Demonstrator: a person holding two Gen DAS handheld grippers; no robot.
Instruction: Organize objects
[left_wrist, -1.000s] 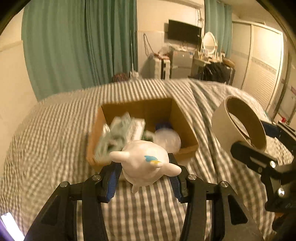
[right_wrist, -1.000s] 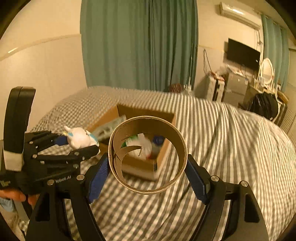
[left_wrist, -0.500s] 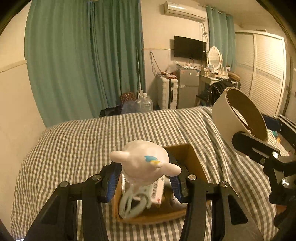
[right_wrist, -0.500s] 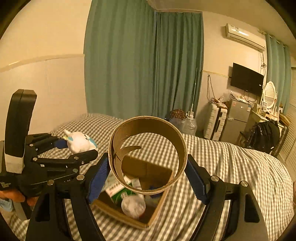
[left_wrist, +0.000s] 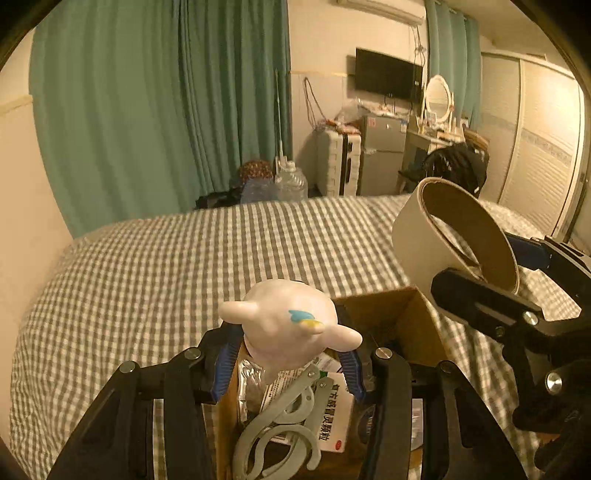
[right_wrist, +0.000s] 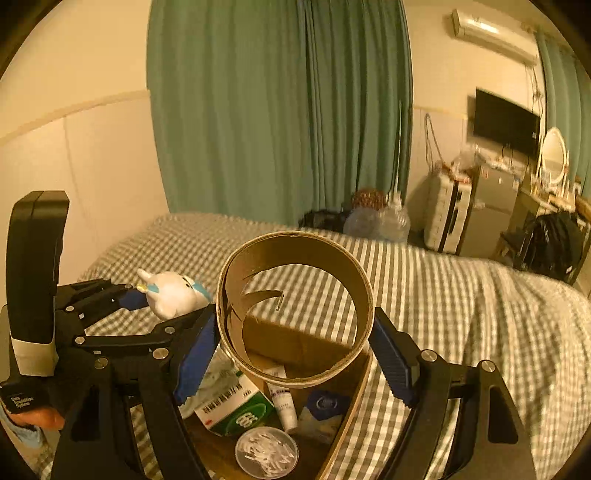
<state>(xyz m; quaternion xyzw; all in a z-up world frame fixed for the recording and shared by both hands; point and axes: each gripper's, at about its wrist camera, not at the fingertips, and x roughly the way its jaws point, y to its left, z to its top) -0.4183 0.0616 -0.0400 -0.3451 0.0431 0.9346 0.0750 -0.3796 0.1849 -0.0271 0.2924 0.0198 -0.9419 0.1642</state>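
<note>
We held the white toy figure (left_wrist: 291, 325) clamped in the left gripper (left_wrist: 290, 363) and the tape roll (right_wrist: 295, 306) clamped in the right gripper (right_wrist: 295, 354), both above the half-filled cardboard box (right_wrist: 354, 387) at lower centre; neither was dropped in yet.

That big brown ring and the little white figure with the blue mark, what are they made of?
The big brown ring looks like cardboard: matte brown inside, a paler outer face, and a thin strip peeling loose within. It may be a spent tape core. The little white figure looks like soft vinyl or plastic: smooth, seamless, faintly glossy, with painted blue and yellow marks. Rubber cannot be ruled out.
</note>
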